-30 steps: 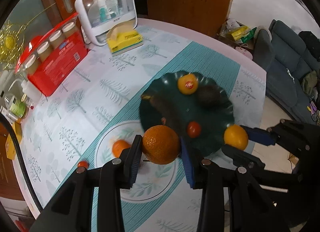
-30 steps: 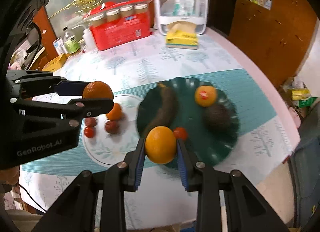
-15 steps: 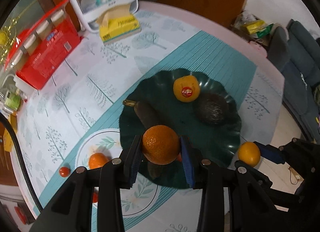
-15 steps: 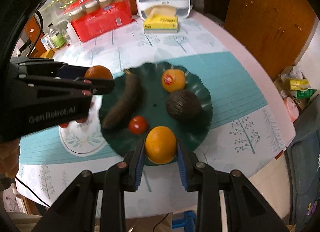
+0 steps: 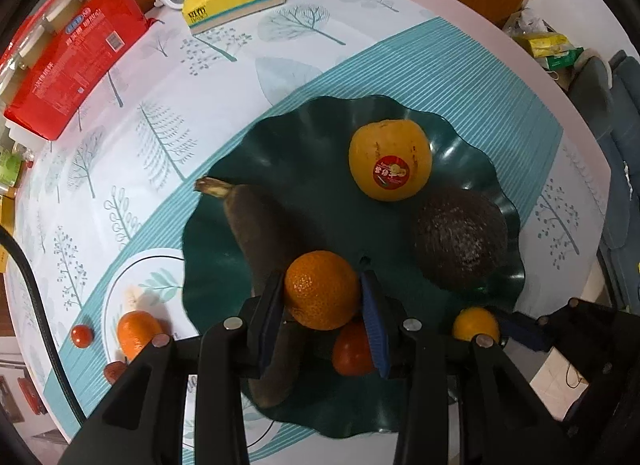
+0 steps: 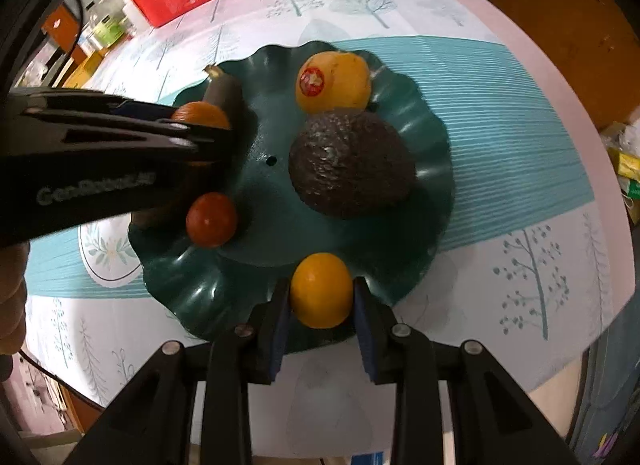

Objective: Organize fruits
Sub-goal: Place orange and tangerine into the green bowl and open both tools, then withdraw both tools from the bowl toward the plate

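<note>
Left wrist view shows your left claw (image 5: 323, 297) pinching a mandarin (image 5: 322, 289) above the green dish (image 5: 304, 153); your right claw (image 6: 320, 305) pinches an orange (image 6: 321, 289) at its near rim. Lower both onto bare spots, then release.

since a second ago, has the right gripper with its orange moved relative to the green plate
Yes. The right gripper has carried its orange forward and lower: before, it hung short of the green plate's near rim; now it sits over that rim, nearer the avocado.
</note>
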Available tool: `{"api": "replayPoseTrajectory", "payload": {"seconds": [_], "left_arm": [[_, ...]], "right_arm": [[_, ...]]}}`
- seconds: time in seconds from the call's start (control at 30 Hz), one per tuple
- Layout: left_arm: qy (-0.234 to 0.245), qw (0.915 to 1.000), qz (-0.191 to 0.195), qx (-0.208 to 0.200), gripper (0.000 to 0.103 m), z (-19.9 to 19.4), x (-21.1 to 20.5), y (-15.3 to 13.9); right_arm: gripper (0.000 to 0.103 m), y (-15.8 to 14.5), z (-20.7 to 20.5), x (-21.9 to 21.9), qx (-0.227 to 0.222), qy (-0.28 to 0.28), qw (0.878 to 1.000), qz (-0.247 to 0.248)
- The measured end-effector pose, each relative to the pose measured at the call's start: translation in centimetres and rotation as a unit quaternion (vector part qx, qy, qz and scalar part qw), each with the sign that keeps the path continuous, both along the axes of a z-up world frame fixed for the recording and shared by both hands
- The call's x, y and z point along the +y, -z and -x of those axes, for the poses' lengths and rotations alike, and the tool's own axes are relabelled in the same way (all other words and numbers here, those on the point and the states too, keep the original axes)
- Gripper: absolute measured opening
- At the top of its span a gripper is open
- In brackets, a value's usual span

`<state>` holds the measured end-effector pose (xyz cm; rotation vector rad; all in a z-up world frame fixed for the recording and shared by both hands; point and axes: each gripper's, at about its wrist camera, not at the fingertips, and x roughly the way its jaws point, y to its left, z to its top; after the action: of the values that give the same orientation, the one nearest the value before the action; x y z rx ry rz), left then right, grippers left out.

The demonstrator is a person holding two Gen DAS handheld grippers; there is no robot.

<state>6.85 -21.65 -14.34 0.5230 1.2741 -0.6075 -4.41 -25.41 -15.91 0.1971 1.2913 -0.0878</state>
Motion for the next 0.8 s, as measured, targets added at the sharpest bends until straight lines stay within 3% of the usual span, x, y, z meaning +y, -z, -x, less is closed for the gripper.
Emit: {"api": "replayPoseTrajectory", "payload": {"seconds": [0.33,0.57,0.8], "left_arm": [[-0.014,0.9999,-0.001,-0.002,0.038,-0.6,-0.3,0.0],[0.000,0.9996,0.020,-0.018,0.059,0.3,0.2,-1.7],[0.004,0.9992,0.027,-0.029,0.060,1.2,1.7,-3.6]], "right_arm": [[0.032,0.2,-1.4,0.0,0.004,-0.017,1.000,-0.024],[0.040,-0.6,-1.0,-0.3,-0.008,-0.009,0.999,-0.036],[0.040,-2.1,-0.2,-0.8,-0.024,0.002,0.999,-0.027]]}}
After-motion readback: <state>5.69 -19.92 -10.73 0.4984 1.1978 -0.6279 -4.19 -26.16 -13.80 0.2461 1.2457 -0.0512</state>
